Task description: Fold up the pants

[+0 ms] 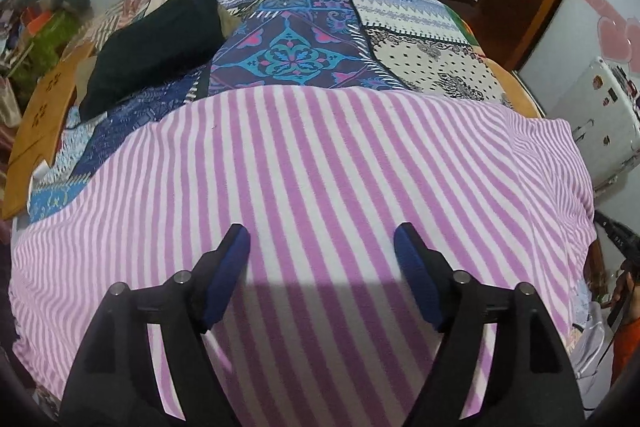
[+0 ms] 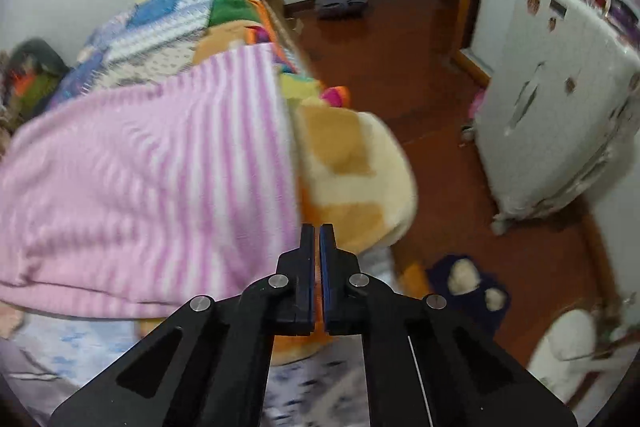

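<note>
Bedside: left tongs (image 1: 322, 241) spread, right tongs (image 2: 318, 233) closed, empty.

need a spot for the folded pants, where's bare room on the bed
Free: the quilt beyond the striped pants, right of the black bundle, up to the far edge. Crowded: the left side, with that bundle and clutter past the wooden board. The pants fill the near end.
</note>
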`<state>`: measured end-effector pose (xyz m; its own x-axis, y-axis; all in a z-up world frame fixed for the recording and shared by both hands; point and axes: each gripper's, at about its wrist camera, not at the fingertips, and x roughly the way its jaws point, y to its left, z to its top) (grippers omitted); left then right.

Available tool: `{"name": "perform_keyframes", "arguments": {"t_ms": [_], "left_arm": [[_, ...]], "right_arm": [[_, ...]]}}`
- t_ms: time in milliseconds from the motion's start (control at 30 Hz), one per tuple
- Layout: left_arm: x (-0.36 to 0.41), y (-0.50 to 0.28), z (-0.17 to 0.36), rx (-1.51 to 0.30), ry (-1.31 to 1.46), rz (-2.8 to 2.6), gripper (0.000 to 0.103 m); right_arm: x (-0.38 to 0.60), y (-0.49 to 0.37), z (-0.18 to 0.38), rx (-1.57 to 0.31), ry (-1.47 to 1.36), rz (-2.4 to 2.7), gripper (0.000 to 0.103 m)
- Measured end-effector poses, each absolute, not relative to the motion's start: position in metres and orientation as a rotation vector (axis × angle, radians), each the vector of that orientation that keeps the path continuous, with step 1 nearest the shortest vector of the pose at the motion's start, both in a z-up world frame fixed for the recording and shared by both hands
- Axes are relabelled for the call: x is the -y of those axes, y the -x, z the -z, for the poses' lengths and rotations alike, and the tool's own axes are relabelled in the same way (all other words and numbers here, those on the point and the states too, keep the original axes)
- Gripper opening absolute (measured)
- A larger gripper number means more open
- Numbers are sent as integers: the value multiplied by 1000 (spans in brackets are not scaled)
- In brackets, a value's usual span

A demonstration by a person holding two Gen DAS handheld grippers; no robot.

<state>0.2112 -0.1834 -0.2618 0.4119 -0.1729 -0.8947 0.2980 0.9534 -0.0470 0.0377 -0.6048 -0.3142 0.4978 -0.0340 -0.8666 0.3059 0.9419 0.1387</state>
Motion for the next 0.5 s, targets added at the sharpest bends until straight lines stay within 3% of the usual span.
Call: {"name": "perform_keyframes", "arguments": {"t_ms": [167,233,300,400,500], "left_arm": [[183,-206,250,-1114,-119,295,74],[187,-198,240,-1102,-101,335,74],[197,-189,229,-1081,-115,380,74],[221,-174,216,-1058,-135,459,73],[254,-160,211,-1054,-175,560,65]], "right_arm": [[598,-28,289,-999,-398,148,6],[579,-27,272,-976,-369,85,19],[559,-29,260,-951,-324,28,43],[528,-34,246,-930,-263,-78,44],[500,-37,244,-943,-215,-182,44]]}}
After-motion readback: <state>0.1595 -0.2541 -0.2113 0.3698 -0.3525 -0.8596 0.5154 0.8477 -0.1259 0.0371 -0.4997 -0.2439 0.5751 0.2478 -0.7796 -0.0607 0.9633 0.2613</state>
